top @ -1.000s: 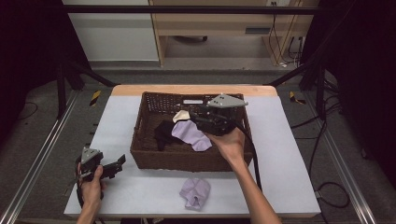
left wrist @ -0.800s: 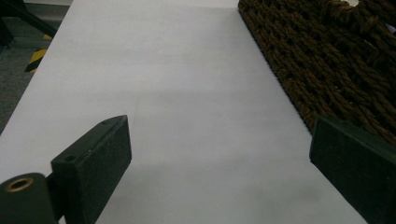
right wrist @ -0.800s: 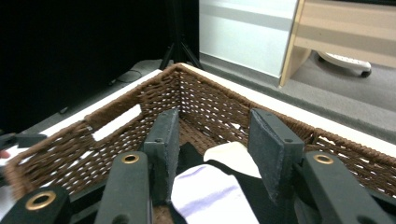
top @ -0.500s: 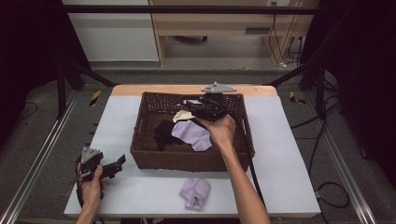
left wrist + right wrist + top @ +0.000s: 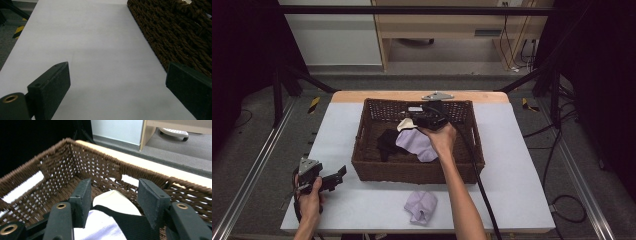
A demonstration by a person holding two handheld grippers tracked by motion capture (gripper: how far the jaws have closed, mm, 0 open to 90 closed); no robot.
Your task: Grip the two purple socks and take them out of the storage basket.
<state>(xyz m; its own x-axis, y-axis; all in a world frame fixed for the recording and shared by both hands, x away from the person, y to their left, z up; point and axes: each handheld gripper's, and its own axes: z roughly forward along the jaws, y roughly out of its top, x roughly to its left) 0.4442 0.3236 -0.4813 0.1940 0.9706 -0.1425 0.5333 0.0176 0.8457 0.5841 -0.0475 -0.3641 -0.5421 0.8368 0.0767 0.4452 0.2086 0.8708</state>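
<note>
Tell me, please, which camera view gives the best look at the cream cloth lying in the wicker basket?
The right gripper view: the cream cloth lies close ahead, between the open jaws of the right claw, partly under a black cloth. The high view shows it as a small patch in the basket.

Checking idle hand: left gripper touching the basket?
Apart. In the high view the left gripper sits on the table with a bare strip before the basket.
</note>
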